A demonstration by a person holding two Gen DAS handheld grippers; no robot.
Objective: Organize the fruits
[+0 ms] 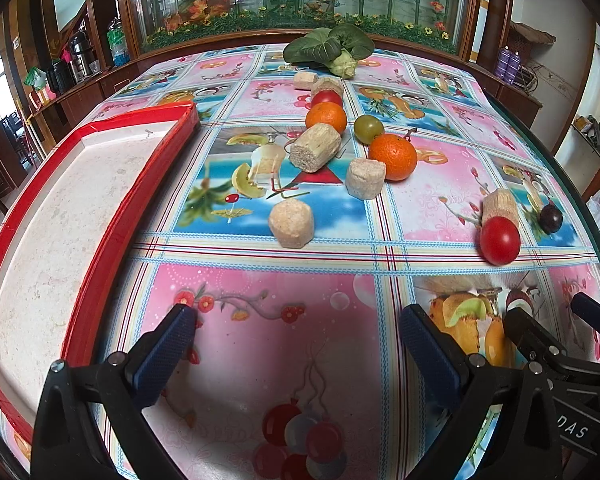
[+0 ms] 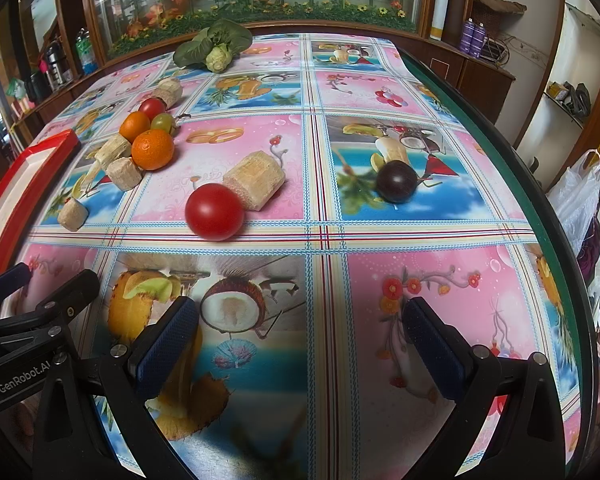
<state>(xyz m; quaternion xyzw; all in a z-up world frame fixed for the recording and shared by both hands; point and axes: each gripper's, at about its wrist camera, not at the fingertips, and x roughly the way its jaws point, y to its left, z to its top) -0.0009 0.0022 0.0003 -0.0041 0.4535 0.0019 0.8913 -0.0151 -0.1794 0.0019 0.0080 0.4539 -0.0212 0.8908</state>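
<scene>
Fruit lies scattered on a patterned tablecloth. In the left wrist view I see two oranges [image 1: 393,157] [image 1: 326,117], a green tomato [image 1: 368,129], a red tomato [image 1: 499,240] at the right and a dark plum [image 1: 550,218] beyond it. A red-rimmed white tray [image 1: 52,216] sits at the left. My left gripper [image 1: 298,334] hovers open over bare cloth, short of the fruit. In the right wrist view my right gripper [image 2: 300,328] is open too, with the red tomato [image 2: 215,211] and the plum [image 2: 397,180] ahead of it.
Several beige cane-like chunks [image 1: 315,147] [image 2: 254,185] lie among the fruit. A leafy green vegetable [image 1: 332,49] rests at the far edge by a glass cabinet. The table's right edge [image 2: 548,208] drops off beside a plastic bag [image 2: 580,196].
</scene>
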